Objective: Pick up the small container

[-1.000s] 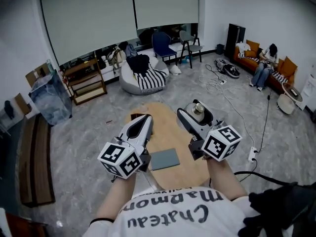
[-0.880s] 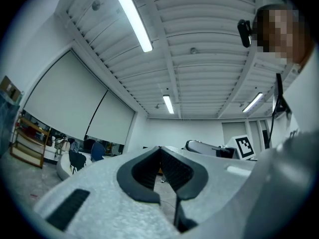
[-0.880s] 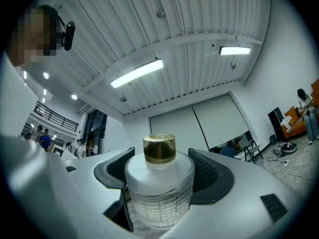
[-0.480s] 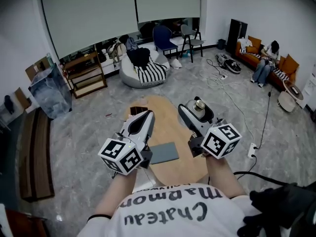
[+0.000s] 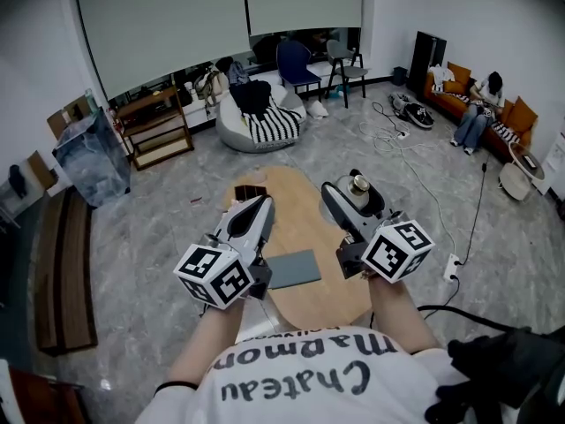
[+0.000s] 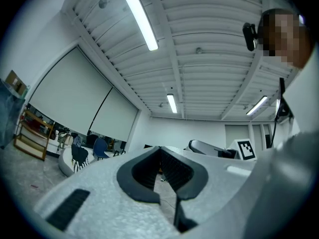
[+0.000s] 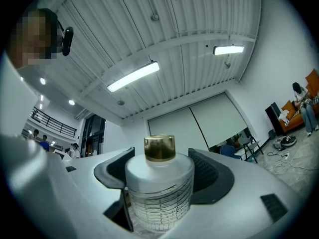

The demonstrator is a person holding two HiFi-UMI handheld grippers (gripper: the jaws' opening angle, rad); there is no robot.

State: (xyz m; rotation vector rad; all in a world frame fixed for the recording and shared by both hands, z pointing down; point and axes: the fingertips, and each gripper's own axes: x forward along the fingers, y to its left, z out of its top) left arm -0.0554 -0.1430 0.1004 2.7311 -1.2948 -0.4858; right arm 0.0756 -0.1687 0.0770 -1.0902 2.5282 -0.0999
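There is one small bottle [image 7: 158, 185], frosted, with one gold cap [image 7: 159, 148]. It stands upright with its long axis vertical and the cap pointing at the ceiling. The right tongs [image 7: 159, 171] grip it by the body, one pad on each side, and hold it in the air over the far right edge of the single oval wooden table [image 5: 305, 215]. The left tongs [image 6: 161, 156] are closed at the tips with nothing between them. One flat grey pad [image 5: 293, 269] lies on the table between the two tongs.
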